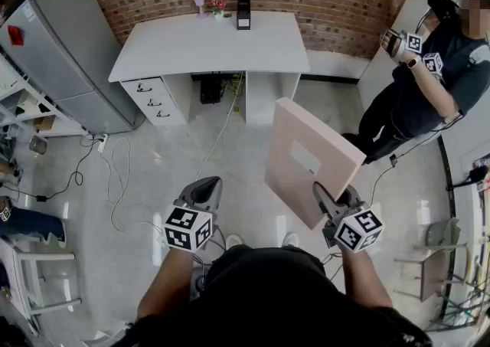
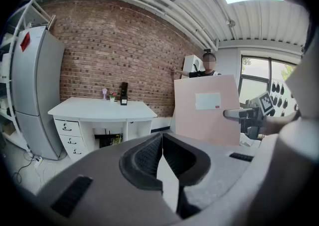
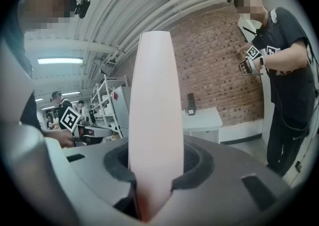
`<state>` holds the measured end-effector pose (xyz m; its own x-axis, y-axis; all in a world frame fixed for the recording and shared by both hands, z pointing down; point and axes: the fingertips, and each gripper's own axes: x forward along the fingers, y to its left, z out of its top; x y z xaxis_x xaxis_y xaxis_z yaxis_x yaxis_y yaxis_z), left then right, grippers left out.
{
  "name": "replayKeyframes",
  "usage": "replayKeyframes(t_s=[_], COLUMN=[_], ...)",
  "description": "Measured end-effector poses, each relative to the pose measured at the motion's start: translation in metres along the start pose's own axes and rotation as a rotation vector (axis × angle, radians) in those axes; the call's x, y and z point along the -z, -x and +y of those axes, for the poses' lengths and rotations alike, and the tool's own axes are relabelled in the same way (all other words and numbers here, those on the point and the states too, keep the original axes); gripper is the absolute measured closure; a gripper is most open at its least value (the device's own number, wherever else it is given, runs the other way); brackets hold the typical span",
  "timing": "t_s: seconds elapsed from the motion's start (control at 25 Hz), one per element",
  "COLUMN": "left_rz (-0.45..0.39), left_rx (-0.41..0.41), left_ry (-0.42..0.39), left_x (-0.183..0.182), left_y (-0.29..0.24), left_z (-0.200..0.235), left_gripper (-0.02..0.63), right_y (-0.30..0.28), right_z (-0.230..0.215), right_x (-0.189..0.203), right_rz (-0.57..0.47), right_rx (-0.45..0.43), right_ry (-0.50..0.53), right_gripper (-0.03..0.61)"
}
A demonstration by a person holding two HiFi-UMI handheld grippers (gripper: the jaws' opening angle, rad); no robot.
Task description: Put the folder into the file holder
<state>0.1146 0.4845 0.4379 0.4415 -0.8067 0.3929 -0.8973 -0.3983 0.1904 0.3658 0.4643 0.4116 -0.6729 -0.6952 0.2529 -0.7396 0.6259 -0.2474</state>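
A pale pink folder [image 1: 310,162] with a white label stands upright in the air in front of me, held by its lower edge. My right gripper [image 1: 324,194] is shut on that edge; the right gripper view shows the folder [image 3: 155,110] edge-on between the pads of the gripper [image 3: 154,162]. My left gripper [image 1: 205,188] hangs at the same height to the left, shut with nothing in it, its tips [image 2: 162,142] touching. The folder [image 2: 205,110] is to its right. A black upright file holder [image 1: 243,1] stands at the back of the white desk [image 1: 191,47], several steps away.
A grey fridge [image 1: 69,54] stands left of the desk, which has drawers [image 1: 153,100] on its left side. Cables [image 1: 115,177] lie on the floor. Another person [image 1: 429,85] with marker cubes stands at the right. Chairs stand at the left [image 1: 31,261] and right [image 1: 436,246].
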Motion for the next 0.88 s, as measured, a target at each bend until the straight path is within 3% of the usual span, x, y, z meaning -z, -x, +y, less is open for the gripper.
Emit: replayKeyframes(t_s=[0.68,0.88], left_rz=[-0.013,0.0], left_rx=[0.02,0.028], left_ry=[-0.005,-0.003], left_x=[-0.004,0.002], left_y=[0.005,0.018], left_z=[0.041,0.065], left_gripper=[0.607,0.607], right_y=[-0.035,-0.06], right_z=[0.034,0.056], right_x=[0.002,0.016], right_rz=[-0.021,0.044], right_rx=[-0.018,0.012], right_ry=[-0.022,-0.014], right_gripper=[0.414,0.411])
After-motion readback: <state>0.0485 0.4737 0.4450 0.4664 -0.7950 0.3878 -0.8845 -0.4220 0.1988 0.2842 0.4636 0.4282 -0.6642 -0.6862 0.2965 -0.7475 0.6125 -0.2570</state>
